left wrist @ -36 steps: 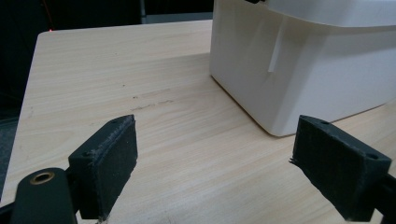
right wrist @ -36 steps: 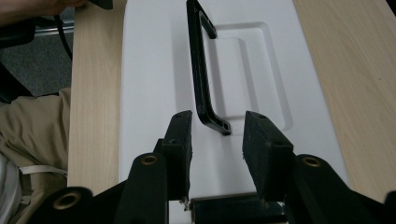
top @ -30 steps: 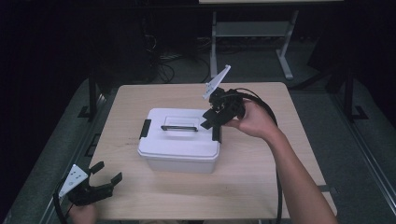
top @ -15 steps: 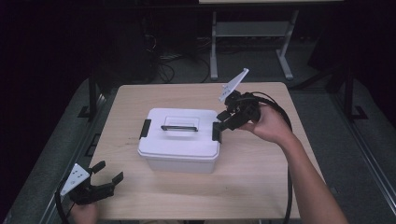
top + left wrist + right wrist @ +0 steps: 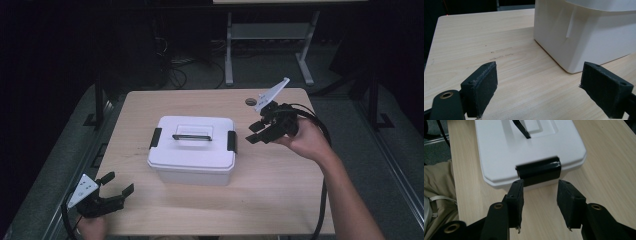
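Observation:
A white plastic box (image 5: 192, 155) with a lid, a black handle (image 5: 192, 136) and a black latch at each end stands mid-table. My right gripper (image 5: 252, 134) hovers just right of the box, level with the right latch (image 5: 231, 141). Its jaws have just been opening and nothing is between them. The right gripper view looks over the gripper (image 5: 540, 200) at that latch (image 5: 539, 170), a short gap away. My left gripper (image 5: 119, 182) rests open near the table's front left corner. In the left gripper view the gripper (image 5: 544, 87) faces the box's corner (image 5: 586, 37).
A small dark round spot (image 5: 251, 101) lies on the table behind the right gripper. A cable (image 5: 322, 200) trails from that gripper along the forearm. A metal stand (image 5: 230, 50) rises behind the table. Bare wood (image 5: 280, 200) lies in front of the box.
My right gripper has drawn back to the right, from over the box's right end to beside it, and its jaws stand wider. The left gripper has stayed put.

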Demonstrator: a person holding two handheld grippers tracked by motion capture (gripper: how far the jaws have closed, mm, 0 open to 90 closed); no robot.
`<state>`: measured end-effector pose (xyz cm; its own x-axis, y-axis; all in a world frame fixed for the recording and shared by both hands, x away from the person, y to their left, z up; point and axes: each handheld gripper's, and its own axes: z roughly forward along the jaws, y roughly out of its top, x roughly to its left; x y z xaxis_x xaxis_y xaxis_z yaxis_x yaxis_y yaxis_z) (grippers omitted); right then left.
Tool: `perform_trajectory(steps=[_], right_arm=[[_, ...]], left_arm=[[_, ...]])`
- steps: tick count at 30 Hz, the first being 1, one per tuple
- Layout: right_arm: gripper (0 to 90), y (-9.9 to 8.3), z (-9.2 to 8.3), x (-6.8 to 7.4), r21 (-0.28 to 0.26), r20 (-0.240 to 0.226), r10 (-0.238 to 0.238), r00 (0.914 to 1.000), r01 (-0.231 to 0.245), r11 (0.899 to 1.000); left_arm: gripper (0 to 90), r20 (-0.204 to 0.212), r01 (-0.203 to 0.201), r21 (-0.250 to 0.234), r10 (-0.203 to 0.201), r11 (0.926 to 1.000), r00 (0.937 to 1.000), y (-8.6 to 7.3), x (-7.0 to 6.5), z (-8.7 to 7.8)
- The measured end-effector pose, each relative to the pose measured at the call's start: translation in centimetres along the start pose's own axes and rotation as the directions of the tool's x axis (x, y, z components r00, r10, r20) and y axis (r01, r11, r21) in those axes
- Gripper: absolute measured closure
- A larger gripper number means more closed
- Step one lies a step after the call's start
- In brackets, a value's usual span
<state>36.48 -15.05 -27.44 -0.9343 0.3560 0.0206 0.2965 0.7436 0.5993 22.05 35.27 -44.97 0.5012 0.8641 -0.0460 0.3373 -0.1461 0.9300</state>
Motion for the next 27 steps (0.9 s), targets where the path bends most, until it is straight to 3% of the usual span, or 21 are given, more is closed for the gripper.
perform_trajectory(steps=[10,27], right_arm=[[55.9,-2.8,-0.8,-0.2,0.009,0.015,0.040,0.9991,-0.040,0.999],[55.7,-4.6,-0.8,-0.2,0.007,0.016,0.066,0.9977,-0.066,0.998]], left_arm=[[13.0,0.001,-0.002,0.001,0.002,1.0000,1.0000,0.0,-0.1,0.2],[13.0,0.002,-0.006,-0.006,0.006,1.0000,1.0000,0.1,-0.1,0.2]])
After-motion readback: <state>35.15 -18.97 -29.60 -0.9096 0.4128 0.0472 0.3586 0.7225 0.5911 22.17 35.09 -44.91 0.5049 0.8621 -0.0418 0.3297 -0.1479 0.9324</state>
